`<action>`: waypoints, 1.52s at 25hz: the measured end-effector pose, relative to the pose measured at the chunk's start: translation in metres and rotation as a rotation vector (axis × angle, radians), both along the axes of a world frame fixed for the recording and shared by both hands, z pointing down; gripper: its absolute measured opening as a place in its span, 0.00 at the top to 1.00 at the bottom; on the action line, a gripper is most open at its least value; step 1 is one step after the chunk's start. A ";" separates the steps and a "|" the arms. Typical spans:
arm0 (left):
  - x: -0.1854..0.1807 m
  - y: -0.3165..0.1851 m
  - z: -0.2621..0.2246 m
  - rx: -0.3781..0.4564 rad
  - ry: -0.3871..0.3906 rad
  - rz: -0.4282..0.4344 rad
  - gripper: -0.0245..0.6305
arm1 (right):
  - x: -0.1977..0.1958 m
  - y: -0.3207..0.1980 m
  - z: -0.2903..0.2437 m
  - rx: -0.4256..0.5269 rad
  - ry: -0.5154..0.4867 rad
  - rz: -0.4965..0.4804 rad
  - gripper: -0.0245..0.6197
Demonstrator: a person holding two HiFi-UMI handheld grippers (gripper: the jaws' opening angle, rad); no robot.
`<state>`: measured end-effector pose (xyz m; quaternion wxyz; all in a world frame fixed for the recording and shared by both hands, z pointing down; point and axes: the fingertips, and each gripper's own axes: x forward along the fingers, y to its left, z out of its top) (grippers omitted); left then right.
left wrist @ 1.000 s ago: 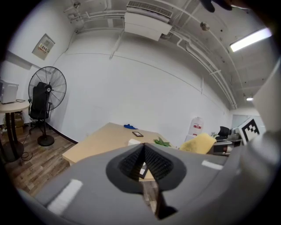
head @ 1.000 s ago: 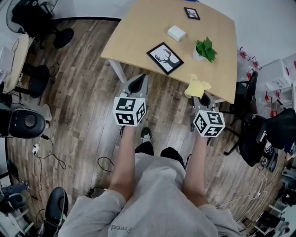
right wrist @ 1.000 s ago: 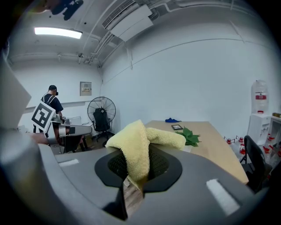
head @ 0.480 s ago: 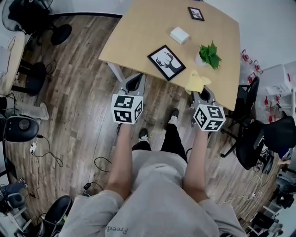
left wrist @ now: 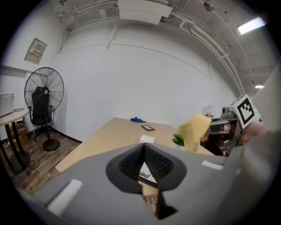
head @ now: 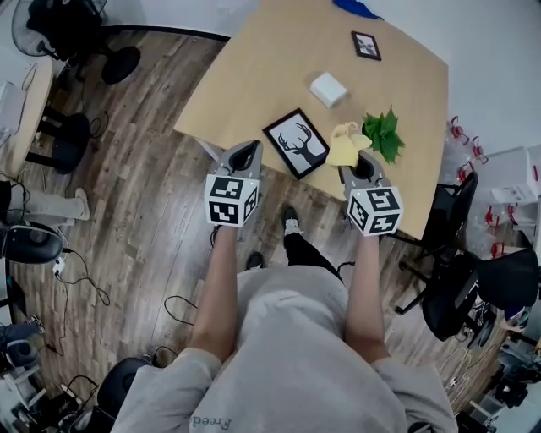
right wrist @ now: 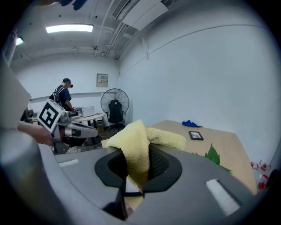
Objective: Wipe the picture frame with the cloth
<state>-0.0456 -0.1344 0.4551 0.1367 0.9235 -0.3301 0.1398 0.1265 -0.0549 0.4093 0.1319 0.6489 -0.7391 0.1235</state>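
A black picture frame with a deer print lies flat near the front edge of the tan table. My right gripper is shut on a yellow cloth, which hangs over the table just right of the frame, apart from it. In the right gripper view the cloth drapes out of the jaws of the right gripper. My left gripper is shut and holds nothing, at the table's front edge left of the frame. In the left gripper view the left gripper points along the table.
On the table stand a white box, a small potted plant, a small second frame and a blue item at the far edge. A fan stands left. Office chairs crowd the right. A person stands far off.
The person has stepped closer to the table. Both grippers moved forward, and the cloth went from in front of the table edge to over the table beside the deer frame.
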 end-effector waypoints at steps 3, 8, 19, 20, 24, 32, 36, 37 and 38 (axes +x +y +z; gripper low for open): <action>0.022 -0.012 0.011 -0.023 -0.027 0.001 0.88 | 0.009 -0.017 0.007 -0.022 0.028 -0.089 0.89; 0.057 -0.025 0.029 -0.033 -0.077 0.021 0.88 | 0.028 -0.048 0.035 -0.046 0.038 -0.172 0.89; 0.072 -0.038 0.085 -0.171 -0.174 -0.017 0.88 | 0.028 -0.136 0.054 -0.051 -0.028 -0.360 0.89; 0.073 -0.037 0.089 -0.180 -0.182 -0.017 0.88 | 0.025 -0.143 0.056 -0.056 -0.040 -0.372 0.89; 0.078 -0.033 0.108 -0.208 -0.227 0.006 0.88 | 0.011 -0.166 0.072 -0.089 -0.073 -0.431 0.89; 0.082 -0.010 0.165 -0.279 -0.297 0.042 0.88 | -0.023 -0.187 0.117 -0.166 -0.075 -0.566 0.89; 0.082 -0.005 0.183 -0.313 -0.297 0.063 0.88 | -0.035 -0.195 0.139 -0.199 -0.116 -0.611 0.89; 0.084 -0.003 0.184 -0.322 -0.290 0.075 0.89 | -0.038 -0.194 0.144 -0.208 -0.117 -0.620 0.89; 0.086 0.000 0.184 -0.327 -0.286 0.088 0.88 | -0.040 -0.192 0.149 -0.215 -0.116 -0.628 0.89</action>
